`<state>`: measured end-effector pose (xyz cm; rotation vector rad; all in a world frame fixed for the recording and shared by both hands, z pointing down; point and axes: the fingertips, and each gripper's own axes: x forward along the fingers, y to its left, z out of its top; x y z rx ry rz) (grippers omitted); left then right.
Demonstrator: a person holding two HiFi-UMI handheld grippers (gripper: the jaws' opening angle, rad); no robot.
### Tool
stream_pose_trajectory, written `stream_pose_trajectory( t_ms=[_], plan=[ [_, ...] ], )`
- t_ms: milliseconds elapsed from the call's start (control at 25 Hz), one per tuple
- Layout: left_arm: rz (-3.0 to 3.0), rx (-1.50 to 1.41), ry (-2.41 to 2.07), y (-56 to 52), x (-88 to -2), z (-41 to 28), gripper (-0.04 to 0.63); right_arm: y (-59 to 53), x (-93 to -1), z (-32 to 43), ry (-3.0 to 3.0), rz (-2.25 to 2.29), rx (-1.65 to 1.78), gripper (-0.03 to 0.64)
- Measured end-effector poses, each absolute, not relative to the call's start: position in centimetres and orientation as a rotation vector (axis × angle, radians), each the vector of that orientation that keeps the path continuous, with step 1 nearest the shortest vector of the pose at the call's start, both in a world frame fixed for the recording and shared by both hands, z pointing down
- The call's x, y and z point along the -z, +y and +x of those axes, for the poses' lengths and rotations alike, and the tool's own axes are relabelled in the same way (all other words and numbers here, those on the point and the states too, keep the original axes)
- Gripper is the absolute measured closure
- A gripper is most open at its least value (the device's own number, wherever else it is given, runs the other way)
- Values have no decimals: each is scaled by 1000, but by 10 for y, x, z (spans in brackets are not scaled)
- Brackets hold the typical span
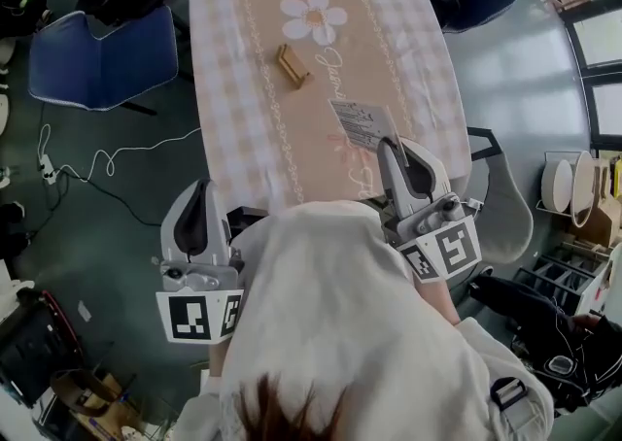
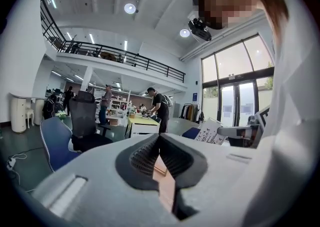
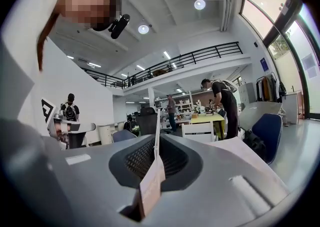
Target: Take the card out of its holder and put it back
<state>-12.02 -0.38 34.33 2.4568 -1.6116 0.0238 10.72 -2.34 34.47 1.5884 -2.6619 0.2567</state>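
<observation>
Card is out of the holder, pinched in the right tongs. The right gripper view shows the card edge-on between closed jaws, pads tight on both faces.

In the head view the card hangs over the counter, on the person's side of the holder and off to its right, clearly apart from it. The holder stands on the counter just below the flower print, set at a diagonal. It looks empty; the slot is too small to read.

Left tongs are closed on nothing, jaws together at the tip in the left gripper view. They sit farther from the holder than the card does, by the near counter edge on the holder's left.

Step in hand, by my read: putting the card back.
- Turn the wrist so the card's free edge runs parallel to the diagonal slot.
- Bring the card above the holder first, then lower it straight in.
- The holder looks small and light, so a sideways push would likely slide or tip it.
- The free left tongs could steady it.
- Let go only once the card is seated.
</observation>
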Motion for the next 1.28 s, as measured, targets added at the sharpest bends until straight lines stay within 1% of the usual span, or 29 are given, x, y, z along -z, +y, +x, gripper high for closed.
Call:
stream_pose_trajectory(
  t_ms=[1160,1280],
  plan=[
    [2460,-66,-1563,-4,-355,-106,594,-16,-354,109,-2617,1543,-305,600],
    [2484,-130,-1575,-4,-357,-104,594,-16,-356,111,-2613,1545,-309,600]
  ],
)
